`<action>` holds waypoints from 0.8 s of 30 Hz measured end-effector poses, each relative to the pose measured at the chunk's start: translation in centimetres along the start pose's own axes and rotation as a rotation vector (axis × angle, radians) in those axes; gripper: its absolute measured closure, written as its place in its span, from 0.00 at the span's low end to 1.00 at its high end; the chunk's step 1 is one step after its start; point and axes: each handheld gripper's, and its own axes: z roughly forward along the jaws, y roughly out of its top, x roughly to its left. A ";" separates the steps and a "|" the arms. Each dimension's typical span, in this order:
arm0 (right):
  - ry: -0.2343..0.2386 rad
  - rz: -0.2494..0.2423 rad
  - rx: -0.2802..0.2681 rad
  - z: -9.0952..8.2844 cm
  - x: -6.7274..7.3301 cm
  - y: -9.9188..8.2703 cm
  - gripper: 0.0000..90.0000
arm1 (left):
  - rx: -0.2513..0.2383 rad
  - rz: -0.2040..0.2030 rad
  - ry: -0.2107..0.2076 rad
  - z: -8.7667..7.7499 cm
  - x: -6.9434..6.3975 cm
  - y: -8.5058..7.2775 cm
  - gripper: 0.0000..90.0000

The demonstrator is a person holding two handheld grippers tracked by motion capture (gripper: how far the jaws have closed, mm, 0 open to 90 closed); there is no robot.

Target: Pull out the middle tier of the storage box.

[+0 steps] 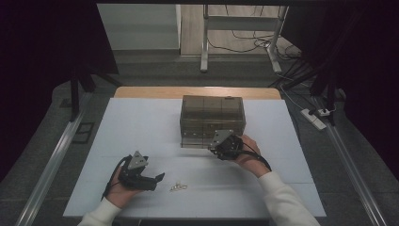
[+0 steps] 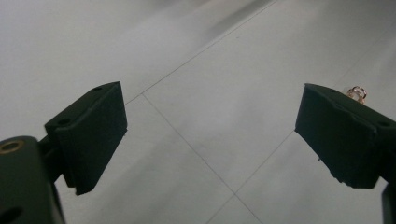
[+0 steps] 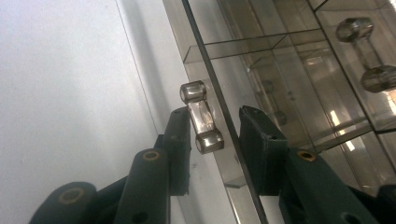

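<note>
Smoked-acrylic drawer box (image 1: pixel 212 121) at table centre, far side. My right gripper (image 3: pixel 212 135) at its front, jaws straddling clear handle (image 3: pixel 201 116), not visibly clamped; handle's long axis along jaws. Left gripper (image 2: pixel 210 135) gaping, idle; small ring (image 2: pixel 358 93) just beyond its jaw.

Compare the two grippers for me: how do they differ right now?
The left gripper rests low on the white table with fingers spread wide and nothing between them; the right gripper is up against the smoky drawer box, its fingers narrowed either side of a clear drawer handle. The left points toward the small jewellery. Both are hand-held black two-finger tools.
</note>
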 end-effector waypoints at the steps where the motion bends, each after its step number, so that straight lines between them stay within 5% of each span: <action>1: -0.002 -0.003 0.002 0.0 0.0 0.0 0.71 | 0.000 0.000 0.000 0.0 0.0 0.0 0.10; 24: 0.011 0.008 -0.018 -0.1 -0.1 -0.1 0.64 | 0.000 0.000 0.000 0.0 0.0 0.0 0.10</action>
